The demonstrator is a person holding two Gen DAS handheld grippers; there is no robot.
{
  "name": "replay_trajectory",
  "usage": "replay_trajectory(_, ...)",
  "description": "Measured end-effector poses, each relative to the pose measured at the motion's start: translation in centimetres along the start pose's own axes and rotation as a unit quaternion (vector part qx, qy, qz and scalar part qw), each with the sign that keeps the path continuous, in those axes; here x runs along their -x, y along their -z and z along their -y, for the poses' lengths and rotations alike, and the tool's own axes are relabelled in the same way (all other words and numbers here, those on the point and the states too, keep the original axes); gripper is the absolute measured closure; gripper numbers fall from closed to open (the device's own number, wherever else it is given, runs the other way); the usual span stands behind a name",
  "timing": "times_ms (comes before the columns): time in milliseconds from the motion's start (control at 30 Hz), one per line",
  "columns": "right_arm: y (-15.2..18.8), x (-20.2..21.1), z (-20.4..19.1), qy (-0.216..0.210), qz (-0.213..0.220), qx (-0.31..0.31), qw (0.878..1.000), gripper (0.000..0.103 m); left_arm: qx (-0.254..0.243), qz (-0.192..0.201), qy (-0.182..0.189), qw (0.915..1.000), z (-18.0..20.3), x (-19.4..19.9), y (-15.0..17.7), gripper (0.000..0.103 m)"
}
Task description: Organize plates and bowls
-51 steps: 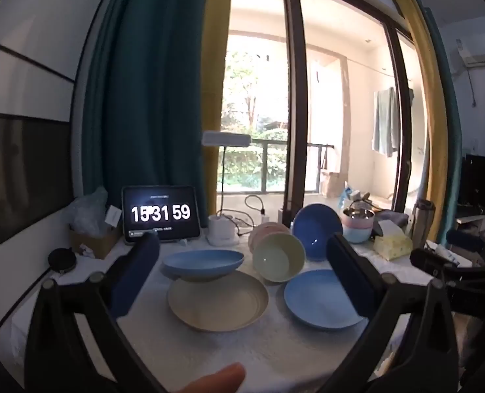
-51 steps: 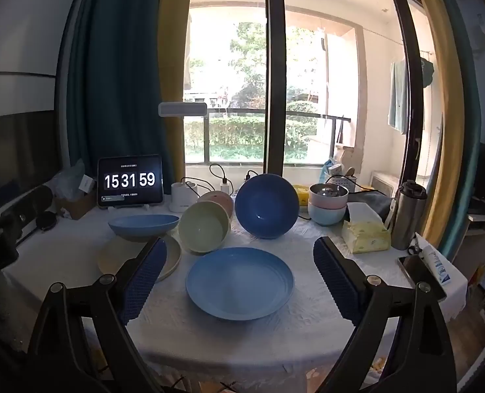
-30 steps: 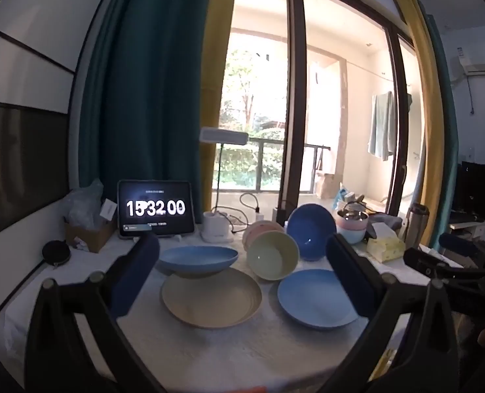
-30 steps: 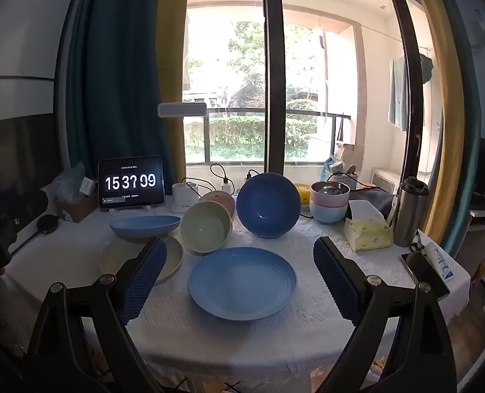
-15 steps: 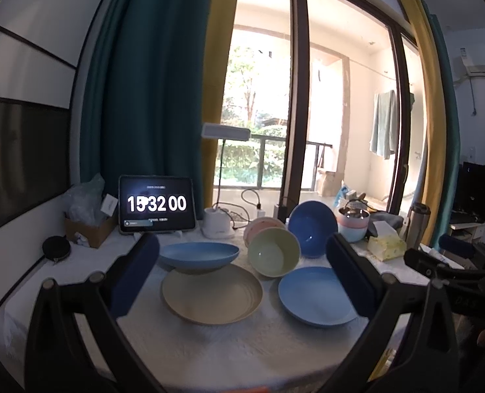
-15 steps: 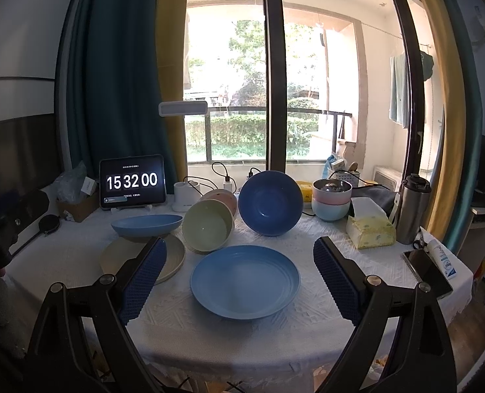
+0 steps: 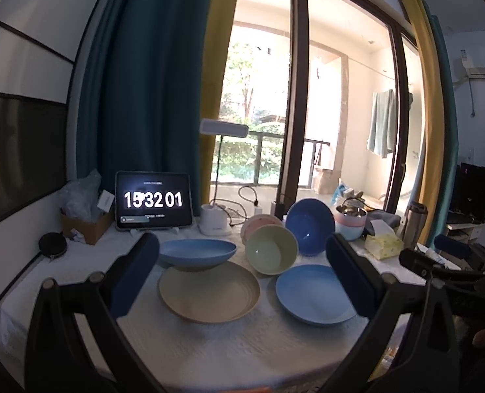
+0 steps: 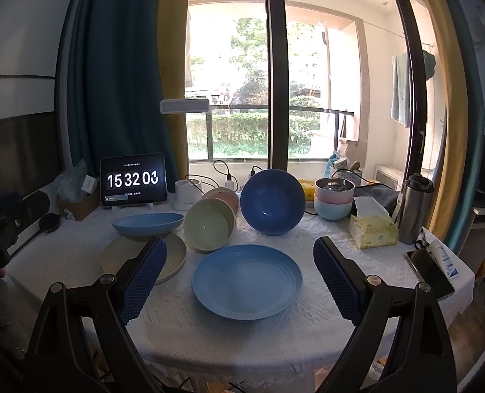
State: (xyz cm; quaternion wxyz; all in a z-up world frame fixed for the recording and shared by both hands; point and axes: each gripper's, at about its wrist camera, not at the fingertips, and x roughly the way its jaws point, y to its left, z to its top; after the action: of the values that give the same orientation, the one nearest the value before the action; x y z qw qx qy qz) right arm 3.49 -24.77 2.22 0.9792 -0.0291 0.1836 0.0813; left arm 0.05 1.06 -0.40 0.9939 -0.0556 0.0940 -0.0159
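window (image 8: 242, 98) sunlit | curtains (image 7: 144, 82) teal, yellow | wall (image 7: 29, 49) white

Far ahead of the left claw, a tablet (image 7: 153, 200) stands at the table's back edge showing a clock. A cardboard box (image 7: 84, 226) sits left of it, a white desk lamp (image 7: 214, 219) right. Ahead and right of the right claw lie a yellow tissue box (image 8: 372, 228), a steel tumbler (image 8: 414, 209), a phone (image 8: 429, 272).
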Motion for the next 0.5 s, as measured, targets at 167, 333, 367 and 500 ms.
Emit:
replay_trajectory(167,-0.08,-0.17,0.01,0.000,-0.001,0.001,1.000,0.009,0.000,0.000,0.001,1.0000,0.05,-0.05,-0.06,0.001)
replay_trajectory(333,-0.05,-0.17,-0.05,-0.001,-0.002,0.001,1.000,0.009,-0.001,0.000,0.002,1.0000,0.13,-0.06,-0.01,0.001)
replay_trajectory(367,-0.04,-0.18,-0.03,0.000,-0.002,0.001,1.000,0.009,0.000,0.000,0.002,1.0000,0.15,-0.06,-0.02,0.001)
replay_trajectory(500,-0.05,-0.19,0.00,-0.001,-0.002,0.001,1.000,0.009,-0.001,-0.001,0.003,1.0000,0.28,-0.10,-0.04,0.001)
